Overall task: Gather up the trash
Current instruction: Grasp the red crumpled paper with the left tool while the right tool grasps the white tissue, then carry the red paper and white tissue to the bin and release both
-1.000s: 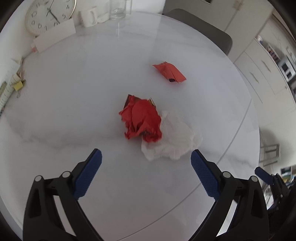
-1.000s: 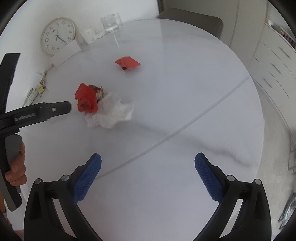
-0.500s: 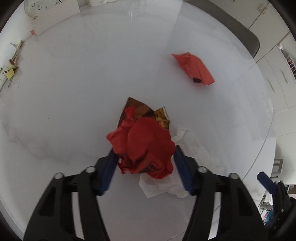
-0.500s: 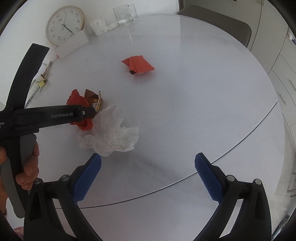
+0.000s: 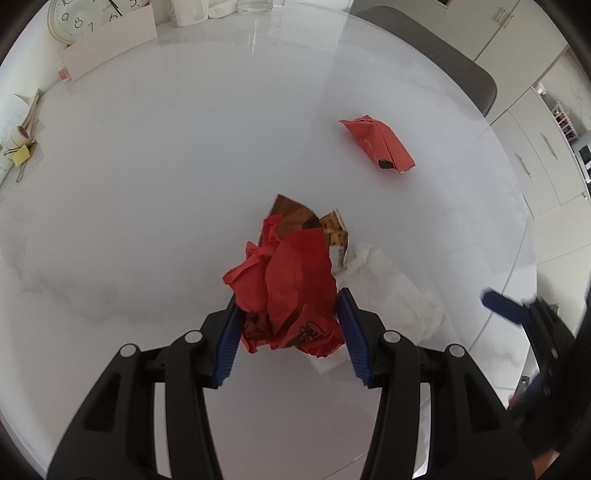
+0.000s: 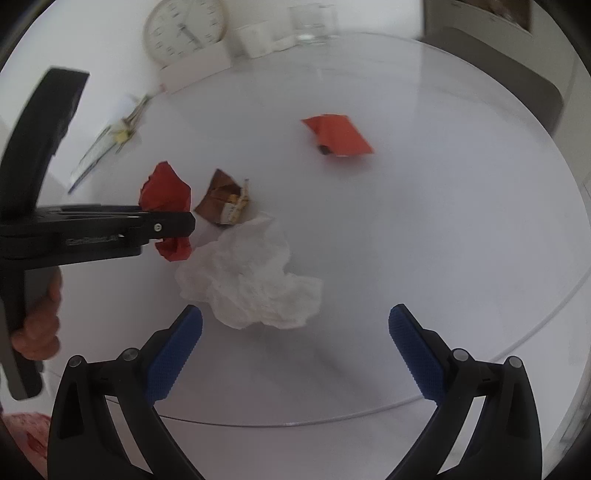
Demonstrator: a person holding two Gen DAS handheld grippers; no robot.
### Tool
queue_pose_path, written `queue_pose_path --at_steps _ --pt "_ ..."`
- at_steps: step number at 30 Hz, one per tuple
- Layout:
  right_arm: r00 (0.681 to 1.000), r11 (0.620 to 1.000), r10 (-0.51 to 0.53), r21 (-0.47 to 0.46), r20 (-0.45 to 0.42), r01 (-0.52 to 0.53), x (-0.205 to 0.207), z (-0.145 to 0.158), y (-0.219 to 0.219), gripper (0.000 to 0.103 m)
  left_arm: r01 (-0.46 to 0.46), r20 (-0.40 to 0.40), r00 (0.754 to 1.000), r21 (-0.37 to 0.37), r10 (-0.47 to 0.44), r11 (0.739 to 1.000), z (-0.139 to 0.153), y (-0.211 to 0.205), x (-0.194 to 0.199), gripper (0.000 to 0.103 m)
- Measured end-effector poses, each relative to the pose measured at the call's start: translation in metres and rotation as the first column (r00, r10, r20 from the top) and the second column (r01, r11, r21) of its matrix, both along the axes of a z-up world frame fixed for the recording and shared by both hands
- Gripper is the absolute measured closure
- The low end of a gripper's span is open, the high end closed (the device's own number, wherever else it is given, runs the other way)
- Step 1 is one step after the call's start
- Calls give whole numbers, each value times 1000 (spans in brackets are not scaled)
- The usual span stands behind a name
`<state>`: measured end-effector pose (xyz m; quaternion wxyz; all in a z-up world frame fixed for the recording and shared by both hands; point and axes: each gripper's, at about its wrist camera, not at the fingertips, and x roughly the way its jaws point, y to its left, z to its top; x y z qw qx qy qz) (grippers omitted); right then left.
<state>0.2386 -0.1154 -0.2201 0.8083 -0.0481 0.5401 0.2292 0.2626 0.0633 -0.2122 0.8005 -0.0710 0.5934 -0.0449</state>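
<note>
Two clock numerals, 8 and 9, read clearly on the wall clock (image 5: 79, 16).

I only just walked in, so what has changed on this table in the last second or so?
The left tongs came down over the crumpled red paper and have just been closing; their blue pads now press on it from both sides. The right tongs moved in towards the white tissue, open and holding nothing. The tissue, the brown wrapper and the folded red packet stayed put.

A home dining room: round white table (image 5: 147, 184), wall clock (image 6: 184, 33), chair (image 5: 443, 55), white cabinets (image 5: 535, 147).
</note>
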Motion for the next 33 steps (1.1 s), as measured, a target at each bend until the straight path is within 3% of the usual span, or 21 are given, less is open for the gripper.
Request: queue_pose_path --at_steps 4,9,12,14,17,19,27,30,33 --pt "997 996 77 -36 10 -77 8 -7 23 4 11 13 1000 23 -12 1000 8 12 -15 54" --pt "992 992 117 -41 -42 -119 17 -22 42 20 2 10 1000 38 -3 999 9 29 -30 54" --pt "988 989 141 -47 -57 -143 12 -25 51 38 -12 3 1000 34 12 999 6 41 -36 54" --pt "985 986 155 -46 -69 -159 8 -25 56 60 -12 5 1000 31 12 999 6 44 -39 54" --pt "984 987 152 -31 -90 -156 4 -25 58 81 -2 13 1000 44 2 999 7 48 -42 54" --pt "986 991 134 -11 -101 -135 2 -23 55 88 3 19 1000 46 -4 999 10 50 -46 54" --pt "995 999 0 47 -98 4 -25 7 26 90 69 41 997 30 -70 997 30 33 -64 54" --pt "994 996 -60 57 -90 65 -48 22 10 90 115 31 993 -14 -115 993 37 19 -81 54" --pt "989 989 -125 65 -81 130 -81 36 -10 90 172 39 984 -6 -171 985 44 1 -101 54"
